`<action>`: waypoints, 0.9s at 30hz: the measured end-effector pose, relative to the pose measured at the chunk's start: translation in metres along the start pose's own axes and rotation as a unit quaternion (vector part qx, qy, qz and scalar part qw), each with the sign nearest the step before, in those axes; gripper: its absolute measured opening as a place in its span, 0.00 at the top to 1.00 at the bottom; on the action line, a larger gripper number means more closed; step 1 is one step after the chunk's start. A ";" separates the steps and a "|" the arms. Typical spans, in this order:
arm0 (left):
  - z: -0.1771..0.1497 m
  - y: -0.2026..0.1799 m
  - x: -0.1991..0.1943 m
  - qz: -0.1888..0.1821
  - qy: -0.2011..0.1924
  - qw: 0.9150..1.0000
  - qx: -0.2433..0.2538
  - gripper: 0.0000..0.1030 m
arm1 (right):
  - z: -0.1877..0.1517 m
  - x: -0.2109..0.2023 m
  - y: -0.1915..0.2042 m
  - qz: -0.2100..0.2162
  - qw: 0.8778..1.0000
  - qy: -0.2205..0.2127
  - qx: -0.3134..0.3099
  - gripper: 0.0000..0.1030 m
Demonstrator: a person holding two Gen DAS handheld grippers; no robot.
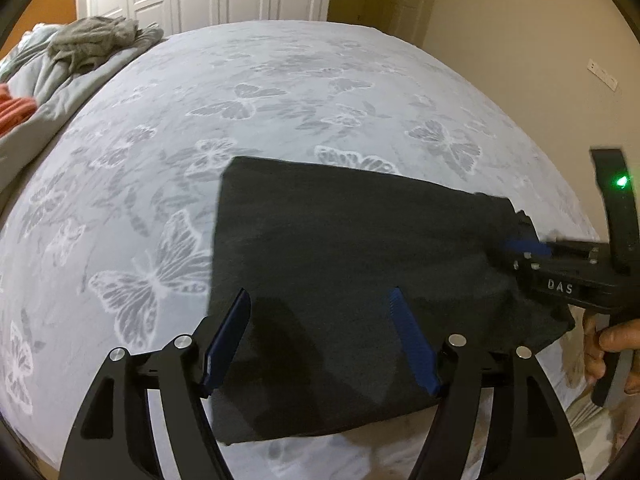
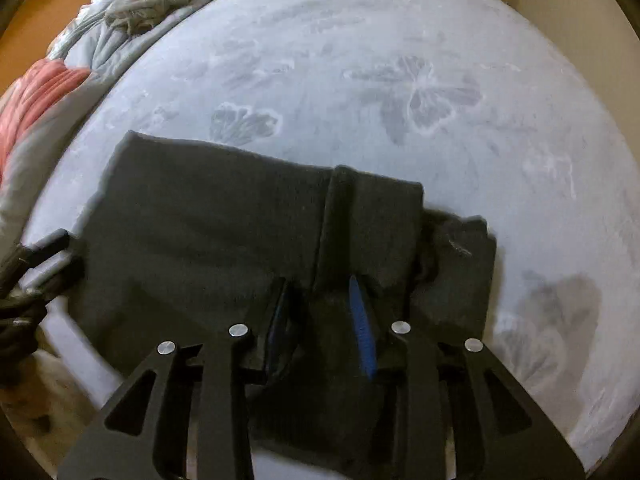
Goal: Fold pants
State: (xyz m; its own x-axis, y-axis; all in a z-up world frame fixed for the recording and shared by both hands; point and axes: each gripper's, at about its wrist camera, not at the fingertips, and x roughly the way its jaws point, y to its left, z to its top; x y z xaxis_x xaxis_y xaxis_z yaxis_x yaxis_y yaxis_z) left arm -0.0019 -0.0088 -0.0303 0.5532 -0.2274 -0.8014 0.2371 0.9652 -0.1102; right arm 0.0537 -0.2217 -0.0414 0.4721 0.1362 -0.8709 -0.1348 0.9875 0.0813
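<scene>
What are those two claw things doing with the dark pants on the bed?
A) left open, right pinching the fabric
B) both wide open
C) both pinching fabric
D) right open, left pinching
A: the left gripper stands spread above the pants; the right gripper has fabric bunched between its fingers.

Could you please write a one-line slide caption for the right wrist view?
Right gripper shut on a fold of the dark pants lying on the butterfly-print bed.

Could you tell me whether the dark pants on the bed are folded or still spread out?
Folded: the pants form a compact layered rectangle on the bed, one fold gripped by the right tool.
</scene>
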 end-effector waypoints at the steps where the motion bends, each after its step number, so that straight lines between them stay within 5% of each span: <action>1: 0.000 -0.002 0.001 0.000 0.000 1.000 0.001 0.32 | 0.004 -0.006 0.005 -0.007 1.000 0.000 -0.005 0.70; 5: -0.001 -0.004 0.005 0.001 0.005 1.000 0.002 0.32 | -0.009 -0.046 0.012 0.045 0.997 -0.060 -0.016 0.64; 8: -0.004 -0.003 0.009 0.011 0.013 1.000 0.004 0.32 | -0.032 -0.014 0.011 0.007 0.998 0.022 -0.056 0.60; 11: -0.005 -0.001 0.009 0.015 0.017 1.000 0.002 0.32 | -0.035 -0.022 0.022 -0.009 0.996 0.014 -0.091 0.58; 12: -0.005 -0.001 0.008 0.013 0.015 1.000 0.001 0.32 | -0.036 -0.033 0.021 0.000 0.996 0.004 -0.089 0.54; 14: -0.006 0.000 0.004 0.014 0.008 1.000 0.001 0.32 | -0.046 -0.050 0.010 0.013 0.998 -0.014 -0.068 0.28; 19: -0.008 0.006 -0.002 0.003 0.000 1.000 -0.006 0.27 | -0.074 -0.039 -0.034 0.091 0.995 0.025 0.027 0.28; 21: -0.007 0.008 -0.002 -0.007 0.005 1.000 -0.013 0.27 | -0.076 -0.023 -0.037 0.105 0.993 0.031 0.035 0.30; 23: -0.006 0.007 0.000 -0.016 0.009 1.000 -0.020 0.27 | -0.070 -0.020 -0.037 0.121 0.991 0.023 0.050 0.62; 25: -0.004 0.005 -0.001 -0.019 0.006 1.000 -0.021 0.27 | -0.071 -0.036 -0.031 0.124 0.991 0.006 0.051 0.77; 27: -0.003 0.003 -0.005 -0.021 -0.006 1.000 -0.019 0.27 | -0.064 -0.066 -0.025 0.143 0.988 -0.036 0.036 0.78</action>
State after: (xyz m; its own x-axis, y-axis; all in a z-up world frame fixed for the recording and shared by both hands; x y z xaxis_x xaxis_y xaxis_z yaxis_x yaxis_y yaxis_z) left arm -0.0064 -0.0043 -0.0285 0.5523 -0.2699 -0.7888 0.2303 0.9587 -0.1669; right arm -0.0294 -0.2606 -0.0170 0.4841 0.4139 -0.7710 -0.2102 0.9103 0.3567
